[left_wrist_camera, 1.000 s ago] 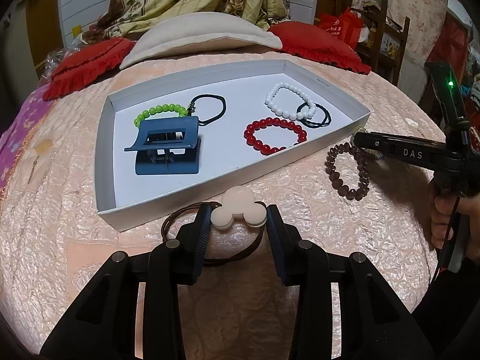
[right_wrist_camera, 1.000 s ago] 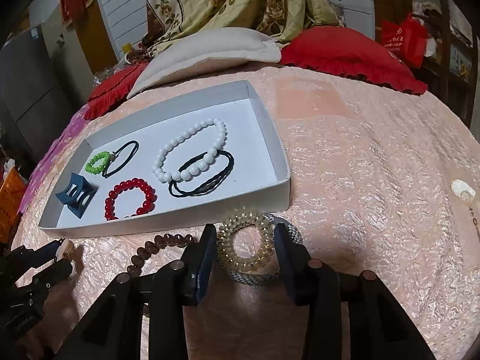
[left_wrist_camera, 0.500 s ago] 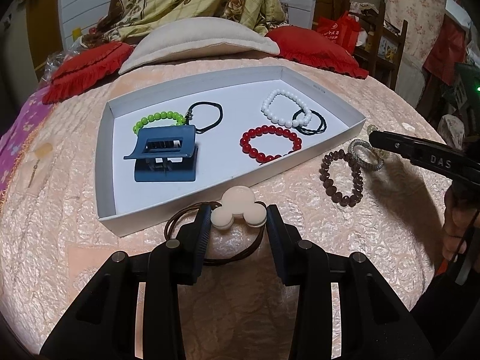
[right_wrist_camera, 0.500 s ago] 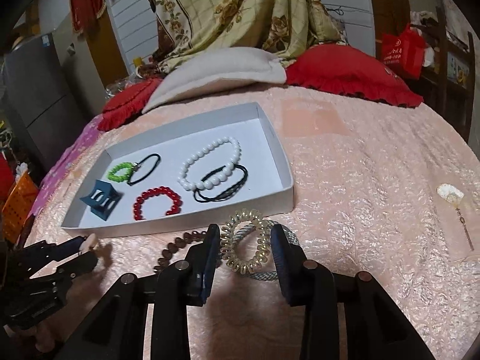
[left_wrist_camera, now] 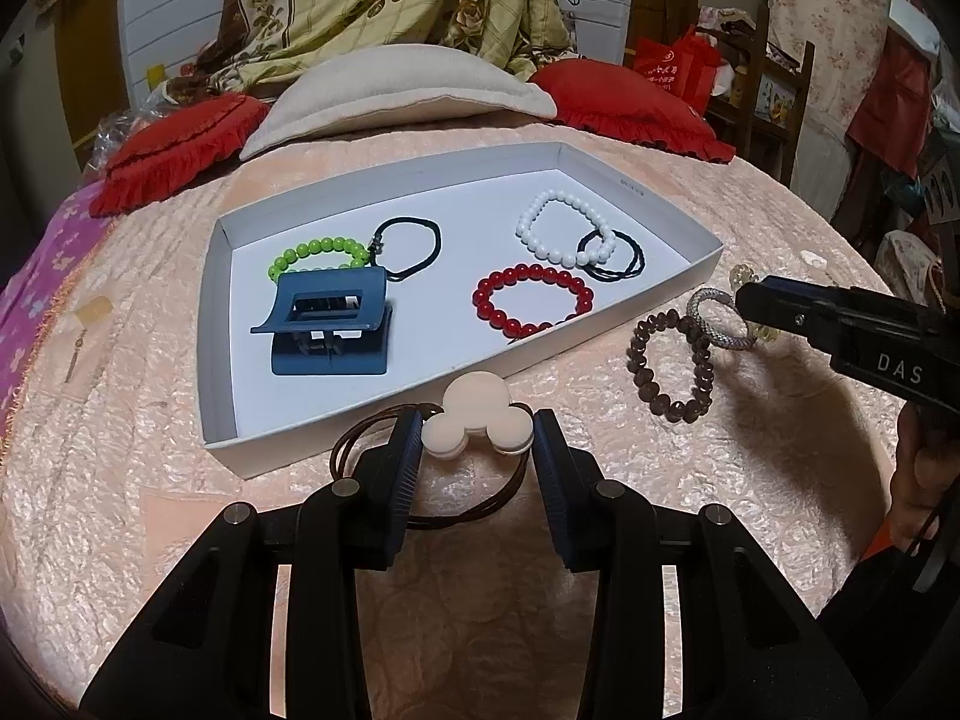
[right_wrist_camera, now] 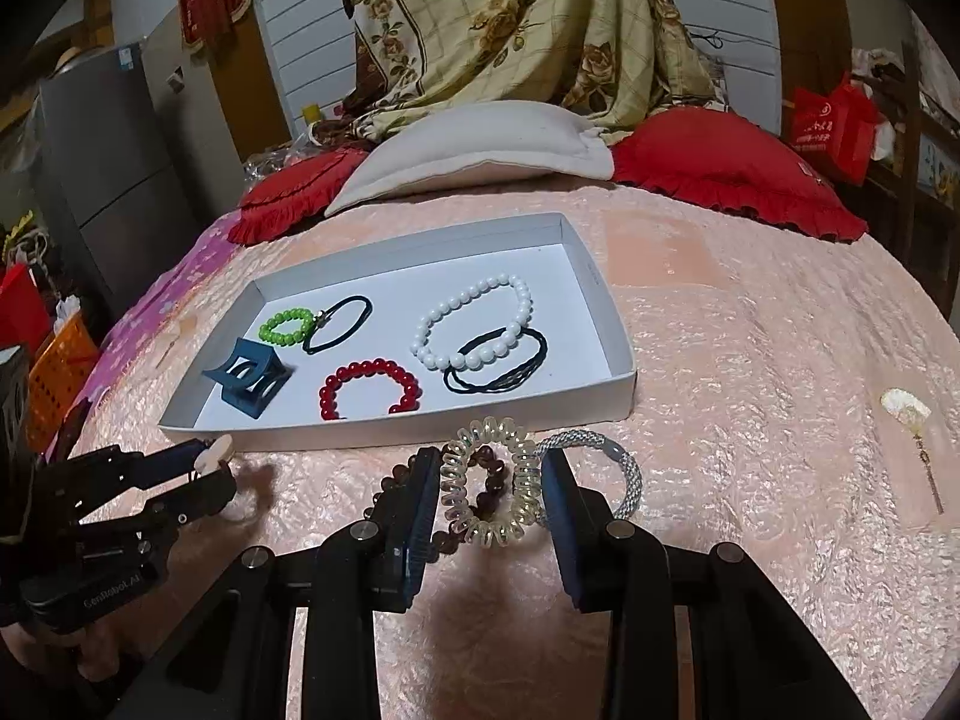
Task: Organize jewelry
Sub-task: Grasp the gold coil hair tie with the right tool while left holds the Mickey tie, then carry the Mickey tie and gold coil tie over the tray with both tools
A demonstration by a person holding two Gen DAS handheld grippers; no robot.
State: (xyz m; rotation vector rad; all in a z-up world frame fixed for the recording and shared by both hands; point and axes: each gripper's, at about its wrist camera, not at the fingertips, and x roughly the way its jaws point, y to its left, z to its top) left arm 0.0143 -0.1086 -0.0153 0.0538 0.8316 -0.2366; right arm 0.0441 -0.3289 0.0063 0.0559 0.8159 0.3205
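Right gripper (right_wrist_camera: 489,501) clamped on clear coil band (right_wrist_camera: 487,489), lifted off bedspread (right_wrist_camera: 750,360) since earlier frames. Tray (right_wrist_camera: 624,384) just ahead; deposit next. Left gripper (left_wrist_camera: 477,447) clamped on cream-charm hair tie (left_wrist_camera: 477,420), stationary.

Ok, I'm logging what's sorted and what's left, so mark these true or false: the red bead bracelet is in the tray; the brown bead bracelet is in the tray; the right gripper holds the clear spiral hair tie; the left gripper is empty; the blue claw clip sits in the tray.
1. The red bead bracelet lies in the white tray. True.
2. The brown bead bracelet lies in the tray. False: it lies on the bedspread beside the tray.
3. The right gripper holds the clear spiral hair tie. True.
4. The left gripper is empty. False: it holds the cream mouse-shaped hair tie.
5. The blue claw clip sits in the tray. True.
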